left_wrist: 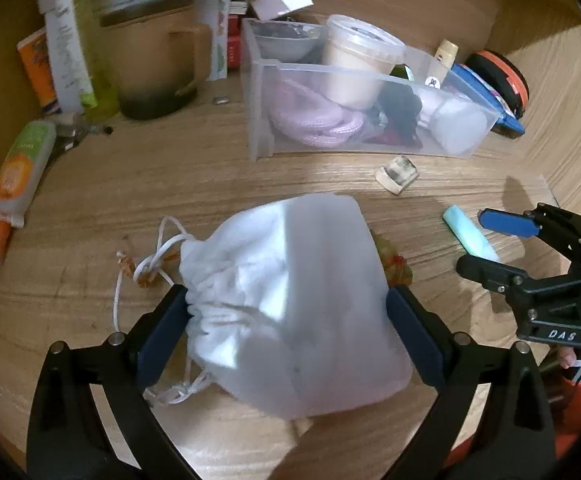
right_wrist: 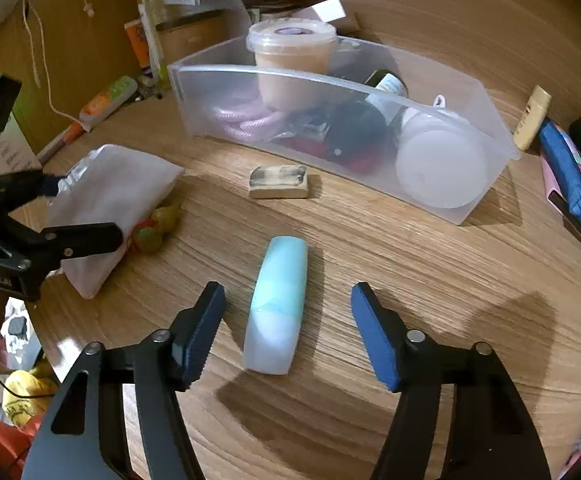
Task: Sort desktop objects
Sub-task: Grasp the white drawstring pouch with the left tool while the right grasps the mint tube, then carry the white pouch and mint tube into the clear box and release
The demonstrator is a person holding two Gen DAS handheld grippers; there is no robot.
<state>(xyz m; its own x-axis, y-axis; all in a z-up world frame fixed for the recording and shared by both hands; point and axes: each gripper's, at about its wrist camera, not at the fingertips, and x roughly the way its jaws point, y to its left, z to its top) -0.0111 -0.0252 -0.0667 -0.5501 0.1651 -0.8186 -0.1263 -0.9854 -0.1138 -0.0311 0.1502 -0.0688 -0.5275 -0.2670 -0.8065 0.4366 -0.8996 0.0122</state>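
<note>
Two grippers work: the left gripper (left_wrist: pixel 286 312) clamps the white pouch (left_wrist: pixel 290 300); the right gripper (right_wrist: pixel 288 320), spread wide, straddles the mint tube (right_wrist: pixel 278 304) untouched.

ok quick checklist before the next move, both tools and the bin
1. Left tool on the white drawstring pouch: both pads touch its sides. Ok.
2. Pouch lifted off the desk: cannot tell.
3. Pouch cords trail loose to the side and could snag. Not ok.
4. Right tool open, straddling the pale blue tube, pads clear of it on both sides. Ok.
5. Tube lies flat, roughly along the fingers. Ok.
6. Clear plastic bin open on top but crowded: lidded tub, pink cord, white round container. Room for the pouch: cannot tell.
</note>
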